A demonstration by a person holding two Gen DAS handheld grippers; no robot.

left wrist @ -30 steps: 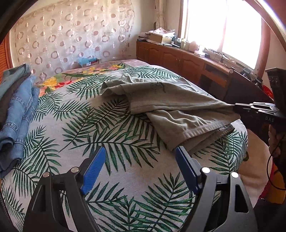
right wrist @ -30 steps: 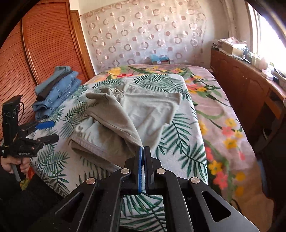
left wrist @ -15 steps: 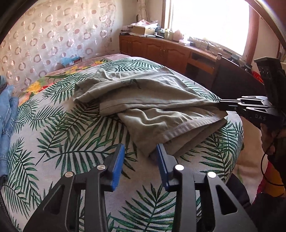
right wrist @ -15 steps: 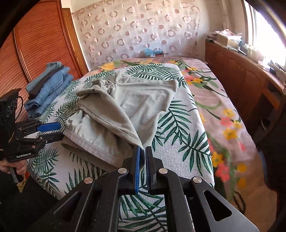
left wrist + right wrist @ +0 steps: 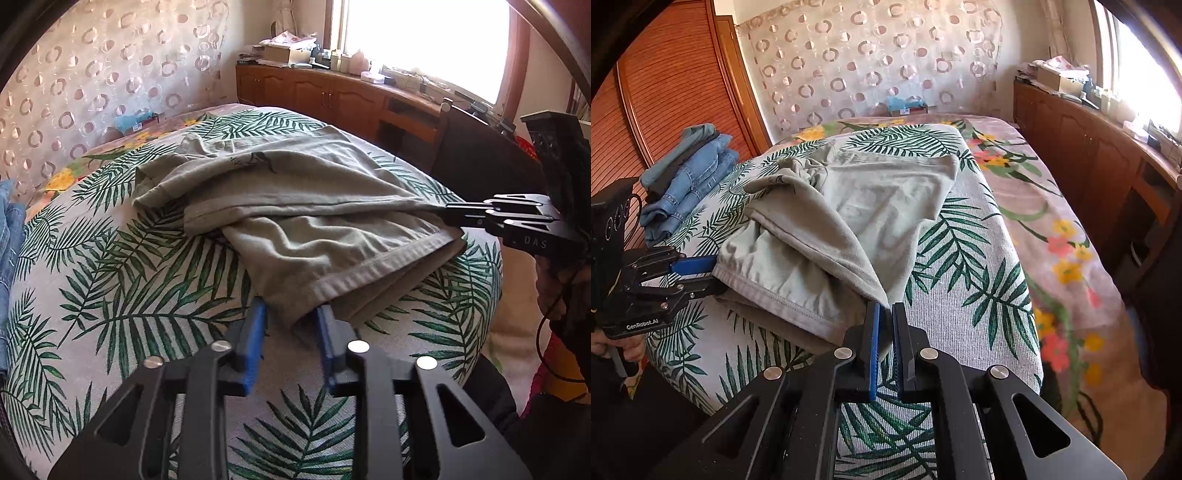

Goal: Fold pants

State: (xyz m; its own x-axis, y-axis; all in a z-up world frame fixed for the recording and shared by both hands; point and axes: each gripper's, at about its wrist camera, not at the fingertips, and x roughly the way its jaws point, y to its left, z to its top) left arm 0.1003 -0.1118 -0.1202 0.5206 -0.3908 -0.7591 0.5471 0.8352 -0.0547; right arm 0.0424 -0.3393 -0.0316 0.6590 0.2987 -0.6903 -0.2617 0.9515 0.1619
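Pants bunched on palm-print bedspread. Left gripper closing narrowly, hem corner between jaws. Right gripper clamped on another corner. Folded jeans by wooden wardrobe.

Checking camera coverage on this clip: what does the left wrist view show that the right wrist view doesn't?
Only the left wrist view: the bright window head-on, and the left claw closing around the pants' hem corner.

Only the right wrist view: the wooden wardrobe, the whole stack of folded jeans, and the right claw shut on a pants corner.

Both: the grey-green pants on the palm-leaf bedspread, and both claws.
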